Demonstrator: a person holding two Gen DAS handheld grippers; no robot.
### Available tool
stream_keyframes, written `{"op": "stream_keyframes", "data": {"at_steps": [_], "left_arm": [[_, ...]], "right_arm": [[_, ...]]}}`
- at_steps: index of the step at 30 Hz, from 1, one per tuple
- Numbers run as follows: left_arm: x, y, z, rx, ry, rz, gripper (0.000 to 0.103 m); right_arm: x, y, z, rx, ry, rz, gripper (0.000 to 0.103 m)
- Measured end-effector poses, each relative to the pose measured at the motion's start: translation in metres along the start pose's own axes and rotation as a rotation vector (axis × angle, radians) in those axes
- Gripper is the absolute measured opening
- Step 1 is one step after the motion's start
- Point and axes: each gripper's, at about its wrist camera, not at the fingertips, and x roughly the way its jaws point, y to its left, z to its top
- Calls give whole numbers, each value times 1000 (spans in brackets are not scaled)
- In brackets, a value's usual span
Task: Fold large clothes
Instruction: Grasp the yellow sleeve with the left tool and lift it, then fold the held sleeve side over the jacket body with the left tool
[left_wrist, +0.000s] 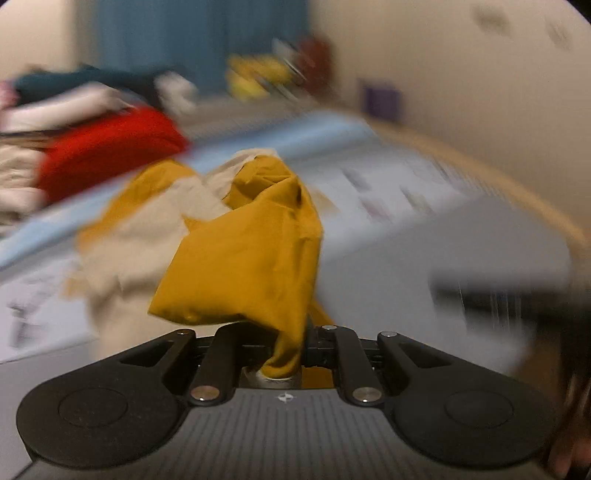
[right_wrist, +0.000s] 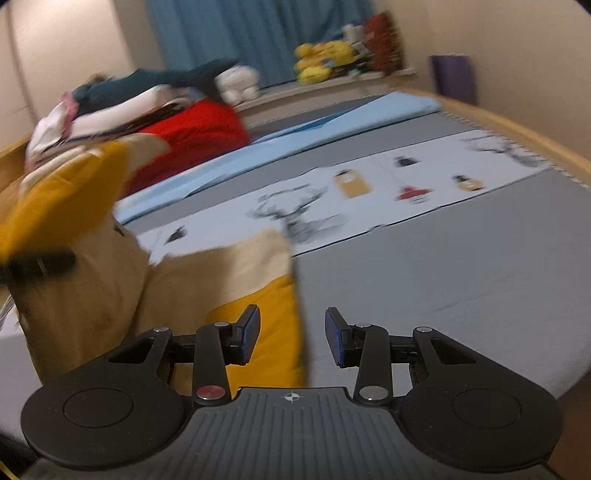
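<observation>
Broadly, a mustard-and-beige garment (right_wrist: 110, 258) sprawls over the grey bed (right_wrist: 443, 277), one bunched end clenched in the left gripper (left_wrist: 291, 343). The right gripper (right_wrist: 291, 332) gapes, holding nothing, beside the garment's edge. That thin pinch may slip, or drag the cloth crooked.

Under my jaws is a bed (right_wrist: 461, 280) with a grey cover and a pale wooden rim. Across it lies a white printed sheet (right_wrist: 369, 192), and beyond that a light blue mat (right_wrist: 332, 122). A mustard-and-beige garment (right_wrist: 221, 273) trails onto the cover at my left. A heap of clothes (right_wrist: 155, 110), red among them, sits at the far left.
</observation>
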Motion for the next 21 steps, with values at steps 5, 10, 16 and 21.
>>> {"op": "stream_keyframes", "data": {"at_steps": [5,10,16,21], "left_arm": [[46,-14,-32,-21,221,-267,43],[-1,53,-43,-116,71,-355,59],[-27,139,-63,-169,-10,-188,62],[-18,188,-84,-347,14,-82,62]], "right_arm": [[-4,-36,2,124,-35,-68,41],[3,-32,-4,167,-10,15,49],[25,3,-16,99,107,194,60],[35,36,-31,-71,155,143,61]]}}
